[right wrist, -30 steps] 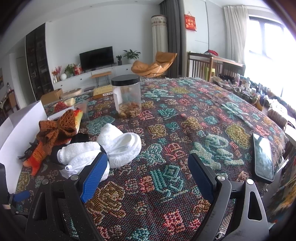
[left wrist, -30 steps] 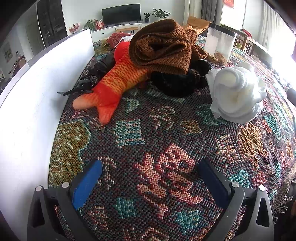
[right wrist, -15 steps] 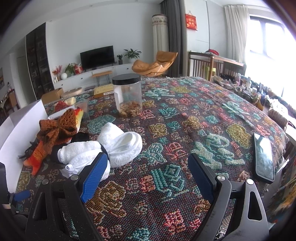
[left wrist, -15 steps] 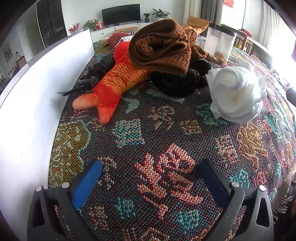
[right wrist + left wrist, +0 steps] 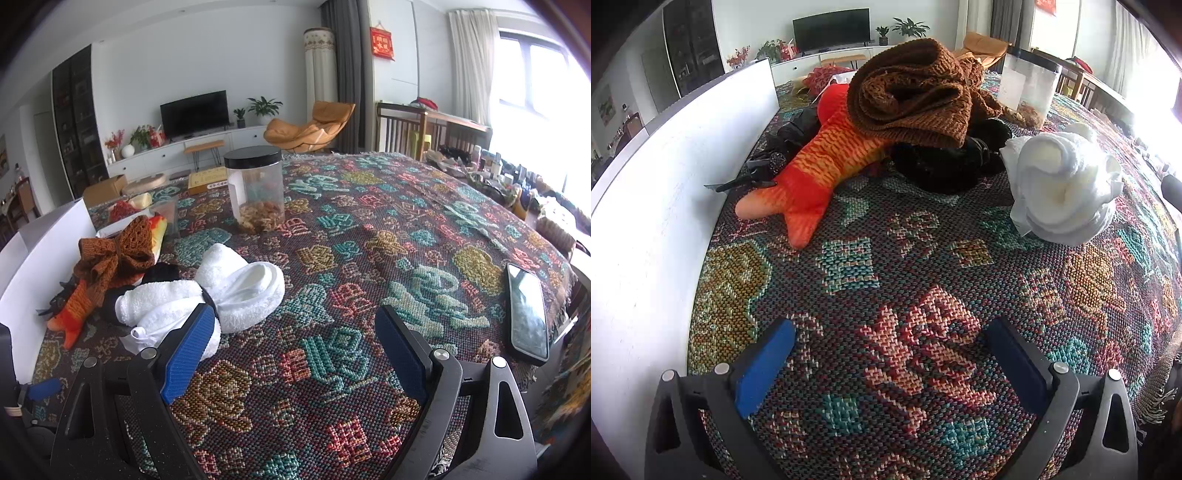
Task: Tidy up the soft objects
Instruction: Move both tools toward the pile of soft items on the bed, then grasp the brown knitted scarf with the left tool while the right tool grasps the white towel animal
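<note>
White towel bundle [image 5: 207, 295] nearest my right gripper [image 5: 295, 343]; both grippers (left gripper [image 5: 886, 354] too) released, empty, poised over tablecloth [image 5: 923, 280].

A patterned cloth [image 5: 369, 229] covers the table. On it stands a clear jar [image 5: 255, 192] with a black lid, brownish bits heaped at its bottom. All places here are given from this jar. A phone [image 5: 526, 314] lies flat well off to its right, at the near cloth edge. A white board [image 5: 665, 177] stands upright far to its left. Behind it, across the room, are a TV [image 5: 194, 112] and an orange chair [image 5: 310, 127].
</note>
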The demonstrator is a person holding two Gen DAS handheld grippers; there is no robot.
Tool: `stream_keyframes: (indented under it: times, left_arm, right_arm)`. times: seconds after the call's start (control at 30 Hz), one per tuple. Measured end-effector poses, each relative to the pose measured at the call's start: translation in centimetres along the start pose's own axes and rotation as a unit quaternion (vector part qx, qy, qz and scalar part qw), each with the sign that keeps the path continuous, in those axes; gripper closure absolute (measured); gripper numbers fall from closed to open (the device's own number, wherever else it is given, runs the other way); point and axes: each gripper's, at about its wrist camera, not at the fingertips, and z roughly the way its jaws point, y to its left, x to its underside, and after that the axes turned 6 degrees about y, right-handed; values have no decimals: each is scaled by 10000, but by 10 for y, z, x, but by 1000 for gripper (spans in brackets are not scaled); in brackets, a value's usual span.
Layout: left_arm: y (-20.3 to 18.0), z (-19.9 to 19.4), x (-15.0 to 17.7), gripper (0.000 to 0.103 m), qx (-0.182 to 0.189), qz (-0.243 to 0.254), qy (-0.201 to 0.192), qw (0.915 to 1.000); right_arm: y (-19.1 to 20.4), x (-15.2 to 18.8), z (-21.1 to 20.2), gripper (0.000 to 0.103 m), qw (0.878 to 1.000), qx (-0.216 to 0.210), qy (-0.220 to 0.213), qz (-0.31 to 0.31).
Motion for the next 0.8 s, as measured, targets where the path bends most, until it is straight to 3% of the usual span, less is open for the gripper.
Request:
stream_keyframes:
  times: [0.6,0.7,0.8]
  left_arm:
    - [1,0,-1,0,51,77,85,9999]
    - [4,0,-5,0,177,190,227,9994]
    - [9,-5,-8,0,381,163,346,9985]
  right_arm:
    - [-7,0,5,12,9997,-144,61,189]
    - [-5,-1,12,12,9984,-484,239,149]
    - [10,-4,28,12,9882,-1376,670,-93]
